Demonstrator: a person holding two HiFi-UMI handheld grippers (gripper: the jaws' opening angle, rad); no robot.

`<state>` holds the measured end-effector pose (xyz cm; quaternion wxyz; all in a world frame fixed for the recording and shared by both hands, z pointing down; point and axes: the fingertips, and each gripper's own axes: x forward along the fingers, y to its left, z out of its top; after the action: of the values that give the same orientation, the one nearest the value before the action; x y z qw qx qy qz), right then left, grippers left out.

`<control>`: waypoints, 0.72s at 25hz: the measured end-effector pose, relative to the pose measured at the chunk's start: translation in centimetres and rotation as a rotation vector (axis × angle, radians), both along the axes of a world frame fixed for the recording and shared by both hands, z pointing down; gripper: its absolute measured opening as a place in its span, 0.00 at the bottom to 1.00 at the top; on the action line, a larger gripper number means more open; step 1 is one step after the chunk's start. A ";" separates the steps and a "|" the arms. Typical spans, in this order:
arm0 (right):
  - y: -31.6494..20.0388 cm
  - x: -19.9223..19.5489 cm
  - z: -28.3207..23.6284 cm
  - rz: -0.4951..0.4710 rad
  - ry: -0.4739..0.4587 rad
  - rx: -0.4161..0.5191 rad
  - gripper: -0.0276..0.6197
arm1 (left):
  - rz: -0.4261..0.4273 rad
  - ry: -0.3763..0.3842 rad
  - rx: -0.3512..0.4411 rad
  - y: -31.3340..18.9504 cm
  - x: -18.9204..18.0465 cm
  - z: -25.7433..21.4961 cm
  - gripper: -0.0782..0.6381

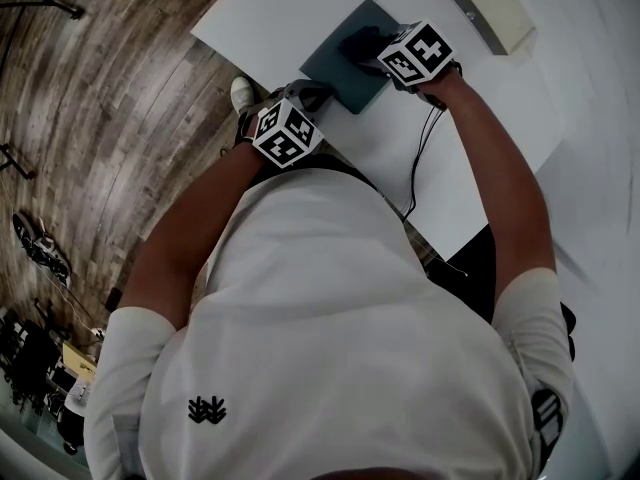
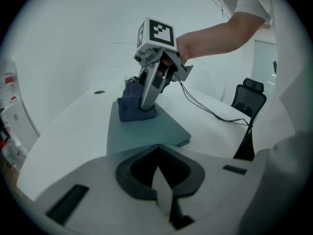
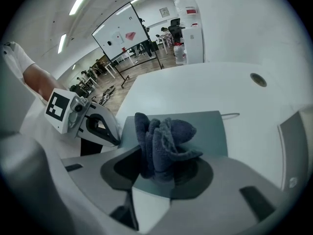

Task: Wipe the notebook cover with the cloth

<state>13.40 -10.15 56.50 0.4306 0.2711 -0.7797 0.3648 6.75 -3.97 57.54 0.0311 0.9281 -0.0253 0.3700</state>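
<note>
1. The right gripper (image 3: 164,173) is clamped on a bunched dark blue cloth (image 3: 165,142), pressing it onto the teal notebook (image 2: 146,131).
2. The notebook lies flat on the white table (image 1: 290,8), and the cloth sits on the far part of its cover.
3. The left gripper (image 2: 157,152) is at the notebook's near corner, jaws together and empty; contact with the notebook is unclear.
4. Wiping looks under way. The cover nearer the person is bare, and likely still needs passes.

Probably an office — whiteboard (image 3: 128,33), swivel chair (image 2: 248,96)
</note>
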 end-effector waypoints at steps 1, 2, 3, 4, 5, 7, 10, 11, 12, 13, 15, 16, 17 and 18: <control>-0.3 0.5 0.0 0.002 0.010 0.005 0.29 | 0.000 0.000 0.000 0.0 0.0 0.0 0.12; -0.6 1.0 0.1 0.003 0.020 0.010 0.29 | 0.000 0.000 0.001 0.0 0.0 0.0 0.12; -0.9 1.5 0.1 0.006 0.029 0.014 0.29 | 0.000 0.000 0.001 0.0 0.0 0.0 0.12; -1.1 2.0 0.1 0.010 0.038 0.016 0.29 | 0.000 0.000 0.001 0.0 0.0 0.0 0.12; -1.4 2.6 0.1 0.017 0.049 0.018 0.29 | 0.000 0.000 0.000 0.1 0.0 0.0 0.12; -2.1 4.0 0.1 0.036 0.075 0.024 0.29 | 0.000 0.000 0.001 0.0 0.0 0.0 0.12; -2.9 5.7 0.1 0.062 0.100 0.033 0.29 | 0.002 0.000 0.001 0.0 0.1 0.0 0.12; -3.1 6.1 0.2 0.071 0.104 0.036 0.29 | 0.002 -0.001 0.000 0.1 0.0 0.0 0.12; -3.3 6.5 0.2 0.080 0.109 0.039 0.29 | 0.002 -0.002 -0.001 0.1 0.0 0.0 0.12; -3.6 7.0 0.2 0.088 0.118 0.044 0.29 | 0.002 -0.002 -0.001 0.0 0.0 0.0 0.12; -4.1 8.1 0.2 0.101 0.147 0.057 0.29 | 0.003 -0.002 -0.001 0.0 0.1 0.0 0.12; -4.4 8.7 0.2 0.109 0.160 0.063 0.29 | 0.003 -0.001 -0.001 0.0 0.1 0.0 0.12; -4.7 9.1 0.2 0.118 0.170 0.066 0.29 | 0.004 -0.001 -0.001 0.0 0.1 0.0 0.12; -4.9 9.5 0.2 0.125 0.176 0.067 0.29 | 0.003 -0.001 -0.001 0.0 0.1 0.0 0.12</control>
<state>22.88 -15.01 56.73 0.4644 0.3644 -0.7324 0.3394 6.84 -3.95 57.55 0.0308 0.9279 -0.0236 0.3707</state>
